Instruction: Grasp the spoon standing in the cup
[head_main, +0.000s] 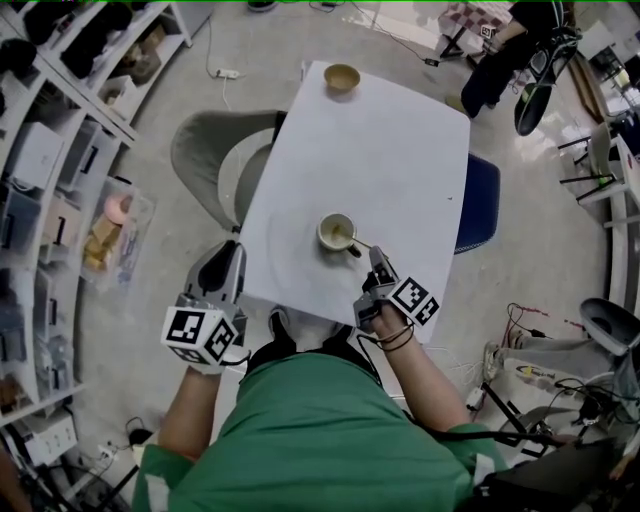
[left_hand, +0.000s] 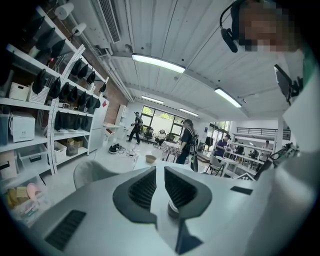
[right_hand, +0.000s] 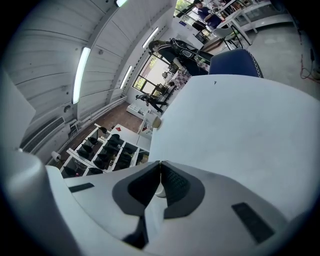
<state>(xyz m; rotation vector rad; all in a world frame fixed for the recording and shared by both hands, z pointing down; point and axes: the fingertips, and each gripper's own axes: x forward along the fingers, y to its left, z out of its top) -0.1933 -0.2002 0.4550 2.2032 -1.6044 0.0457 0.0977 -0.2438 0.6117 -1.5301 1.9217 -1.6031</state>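
A cream cup (head_main: 335, 232) stands on the white table (head_main: 380, 150) near its front edge. A spoon (head_main: 358, 243) leans in the cup, its handle pointing right and toward me. My right gripper (head_main: 376, 257) meets the end of that handle, jaws closed on it. In the right gripper view the right gripper (right_hand: 160, 165) shows its tips touching, with a pale sliver between the pads. My left gripper (head_main: 228, 262) hangs off the table's left front corner. In its own view the left gripper (left_hand: 160, 187) keeps a narrow empty gap, and the cup (left_hand: 172, 207) peeks out beyond it.
A tan bowl (head_main: 342, 78) sits at the table's far end. A grey chair (head_main: 205, 150) stands at the left side and a blue chair (head_main: 482, 200) at the right. Shelves (head_main: 60, 150) line the left wall. Cables and stands lie on the floor at the right.
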